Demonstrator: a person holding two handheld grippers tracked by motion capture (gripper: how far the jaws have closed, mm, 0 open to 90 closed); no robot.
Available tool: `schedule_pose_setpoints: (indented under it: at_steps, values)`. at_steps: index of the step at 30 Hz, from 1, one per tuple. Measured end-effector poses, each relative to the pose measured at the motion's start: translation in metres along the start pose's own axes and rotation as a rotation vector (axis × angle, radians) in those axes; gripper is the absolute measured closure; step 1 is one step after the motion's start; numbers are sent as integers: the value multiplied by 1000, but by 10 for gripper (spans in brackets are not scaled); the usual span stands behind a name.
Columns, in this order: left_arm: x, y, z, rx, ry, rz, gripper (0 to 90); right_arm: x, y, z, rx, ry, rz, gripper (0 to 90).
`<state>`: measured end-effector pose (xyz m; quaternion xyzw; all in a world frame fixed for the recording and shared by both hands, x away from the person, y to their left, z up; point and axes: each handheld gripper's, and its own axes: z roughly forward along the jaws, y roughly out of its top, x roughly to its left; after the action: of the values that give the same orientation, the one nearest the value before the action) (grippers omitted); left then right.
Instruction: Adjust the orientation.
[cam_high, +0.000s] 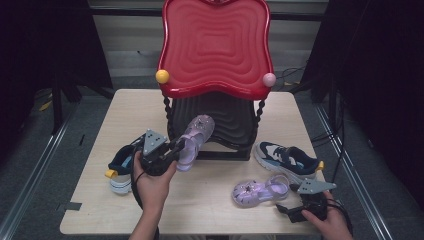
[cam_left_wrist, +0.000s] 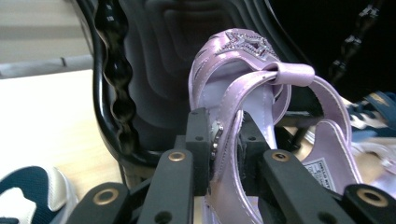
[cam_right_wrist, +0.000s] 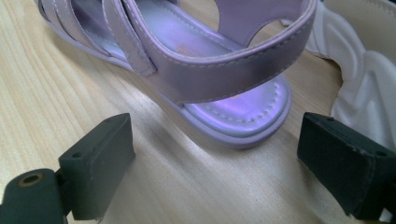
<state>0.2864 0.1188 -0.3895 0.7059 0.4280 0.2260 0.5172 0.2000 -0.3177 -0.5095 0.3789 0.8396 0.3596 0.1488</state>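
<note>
**Lilac sandal clamped in the left hand-held gripper before the shelf**

While the left hand-held gripper (cam_high: 176, 148) is squeezing its jaws together on the side strap of a lilac sandal (cam_high: 194, 136), that sandal is hanging clear of the counter (cam_high: 125, 110), toe pointing away from the gripper toward the black lower tier (cam_high: 220, 120) of a red-topped shelf (cam_high: 216, 45). In the left gripper view the strap (cam_left_wrist: 229, 135) is sitting pinched between the two black pads, and the star-studded toe (cam_left_wrist: 245, 43) is rising just ahead of them. Behind and to the left of this gripper, a navy and white sneaker (cam_high: 120, 170) is lying on the counter.

The right hand-held gripper (cam_high: 289, 209) is resting low with its jaws standing wide apart (nothing between them). Just ahead of it, the heel of a second lilac sandal (cam_right_wrist: 210, 84) is lying flat on the counter, near the pads but apart from them. Beyond that sandal, a second navy sneaker (cam_high: 287, 159) is sitting beside the shelf.
</note>
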Motion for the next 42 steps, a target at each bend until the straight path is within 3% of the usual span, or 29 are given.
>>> schedule_pose_setpoints:
  at_steps: [17, 28, 42]
  values:
    - [-9, 2, 24, -49, 107, -11, 793, 0, 0, 0, 0, 1, 0, 102]
    - [-10, 0, 35, -72, 128, -40, 794, 0, 0, 0, 0, 1, -1, 102]
    - [-17, 9, 52, -115, 170, -74, 793, 0, 0, 0, 1, 3, 0, 102]
